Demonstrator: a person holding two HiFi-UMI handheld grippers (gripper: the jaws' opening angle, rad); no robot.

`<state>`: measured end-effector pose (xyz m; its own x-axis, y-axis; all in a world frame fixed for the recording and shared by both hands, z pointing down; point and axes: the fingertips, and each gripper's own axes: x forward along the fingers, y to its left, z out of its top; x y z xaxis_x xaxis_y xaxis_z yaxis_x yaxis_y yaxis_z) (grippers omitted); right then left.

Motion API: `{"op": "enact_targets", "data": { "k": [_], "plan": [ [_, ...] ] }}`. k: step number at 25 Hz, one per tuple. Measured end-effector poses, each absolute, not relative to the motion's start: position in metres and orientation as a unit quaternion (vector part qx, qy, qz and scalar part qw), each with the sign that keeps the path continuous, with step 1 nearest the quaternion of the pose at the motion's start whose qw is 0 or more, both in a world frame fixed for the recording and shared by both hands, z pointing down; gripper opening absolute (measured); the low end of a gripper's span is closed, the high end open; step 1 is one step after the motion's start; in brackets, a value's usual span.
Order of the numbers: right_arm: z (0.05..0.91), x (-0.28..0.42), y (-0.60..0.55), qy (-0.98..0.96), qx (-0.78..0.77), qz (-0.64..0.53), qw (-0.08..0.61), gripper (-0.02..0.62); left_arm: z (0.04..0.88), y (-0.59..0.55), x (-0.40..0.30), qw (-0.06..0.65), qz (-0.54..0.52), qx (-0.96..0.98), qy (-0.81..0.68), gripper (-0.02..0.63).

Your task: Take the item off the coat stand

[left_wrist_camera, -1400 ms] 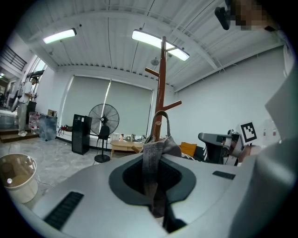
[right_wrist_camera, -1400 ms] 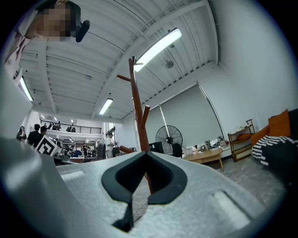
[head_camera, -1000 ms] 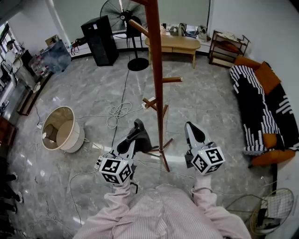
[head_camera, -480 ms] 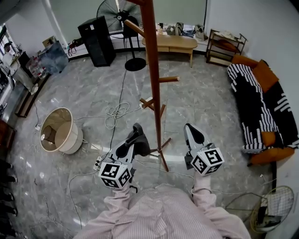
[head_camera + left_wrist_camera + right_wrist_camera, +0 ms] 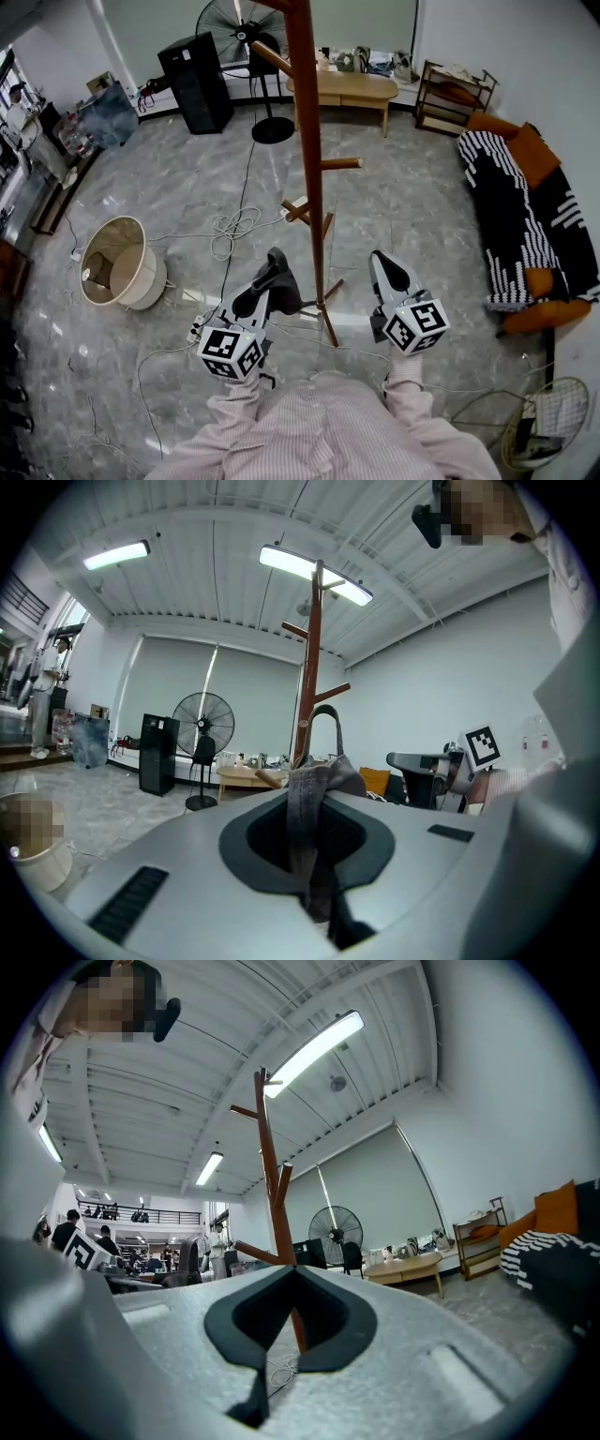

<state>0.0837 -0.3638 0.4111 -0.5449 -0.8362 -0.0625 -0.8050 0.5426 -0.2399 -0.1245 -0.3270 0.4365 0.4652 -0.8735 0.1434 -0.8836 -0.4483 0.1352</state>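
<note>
The wooden coat stand (image 5: 310, 169) rises from the floor between my two grippers, and its pegs are bare in the head view. My left gripper (image 5: 266, 281) is shut on the grey strap (image 5: 305, 808) of a dark bag (image 5: 277, 286), held just left of the pole near its foot. The bag's looped handle (image 5: 324, 726) sticks up past the jaws, with the coat stand (image 5: 310, 667) behind it. To the right of the pole my right gripper (image 5: 388, 266) is shut with nothing in it. The right gripper view looks past the jaws at the coat stand (image 5: 272, 1166).
A beige lampshade (image 5: 117, 262) lies on the floor at the left, with loose cables (image 5: 234, 225) beside it. A standing fan (image 5: 246, 37), a black cabinet (image 5: 197, 80) and a wooden table (image 5: 342, 89) stand behind. A striped sofa (image 5: 525, 216) lines the right wall.
The head view has shifted a little. Both grippers and the bag stay about where they were beside the pole.
</note>
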Motion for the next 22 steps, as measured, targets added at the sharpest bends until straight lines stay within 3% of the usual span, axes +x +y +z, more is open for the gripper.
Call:
{"op": "enact_targets", "data": {
  "k": [22],
  "plan": [
    [0.4166,0.0797,-0.3714,0.874,-0.469,-0.100,0.083,0.005,0.4416,-0.3340,-0.1303,0.104,0.030,0.848,-0.519,0.014]
  ]
}}
